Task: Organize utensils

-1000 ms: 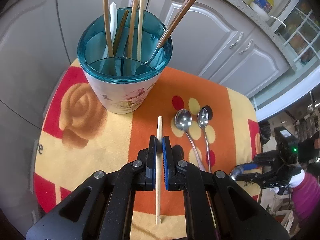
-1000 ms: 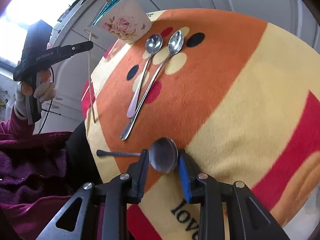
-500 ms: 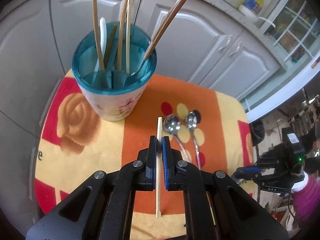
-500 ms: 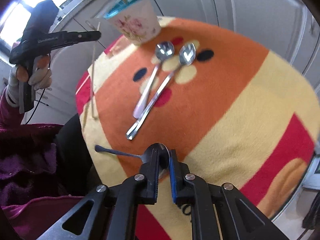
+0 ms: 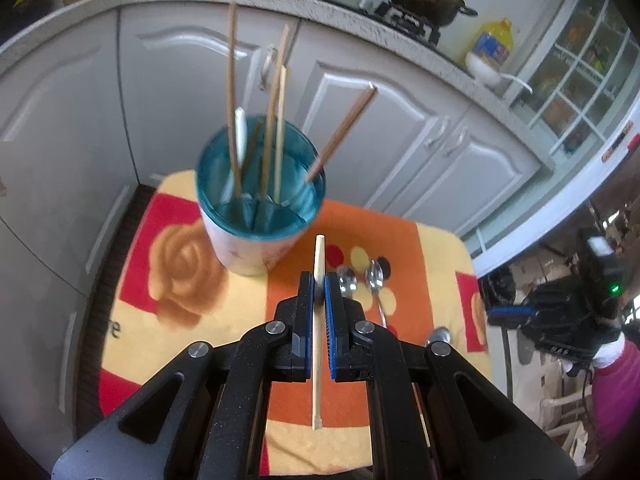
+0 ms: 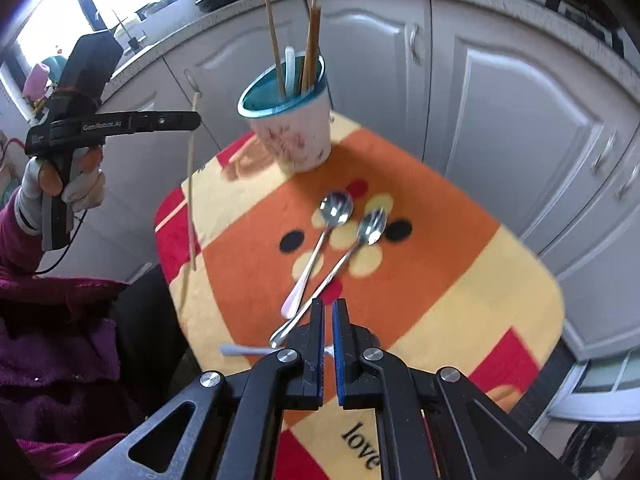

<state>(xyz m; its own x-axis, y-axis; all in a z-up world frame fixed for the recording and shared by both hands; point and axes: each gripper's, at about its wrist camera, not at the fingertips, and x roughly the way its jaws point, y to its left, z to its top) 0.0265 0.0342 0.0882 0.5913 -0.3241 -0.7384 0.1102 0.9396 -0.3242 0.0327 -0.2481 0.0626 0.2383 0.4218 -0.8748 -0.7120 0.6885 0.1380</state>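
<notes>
White kitchen cabinets stand behind a small table covered with a bright orange, yellow and red cloth. On this cloth, at about 12 o'clock in both views, stands the holder cup with a teal rim, and several sticks and a white handle already stand in it. The left gripper is closed on a pale wooden chopstick; its jaws pinch the chopstick near the upper third, and the long lower end hangs free toward 6 o'clock, above the cloth. I judge that this chopstick is light, stiff and a little smooth, so a grip near the middle gives better control of the tip when it goes into the cup. The right gripper is also shut, and it pinches a metal spoon at the bowl, while the handle sticks out toward 9 o'clock, just under the jaws. Probably this spoon is heavier than the chopstick and slippery, so it can swing or slide when it is held only at the bowl. Two more spoons lie flat on the cloth between the right gripper and the cup, side by side, with their bowls pointing toward 12 o'clock.
</notes>
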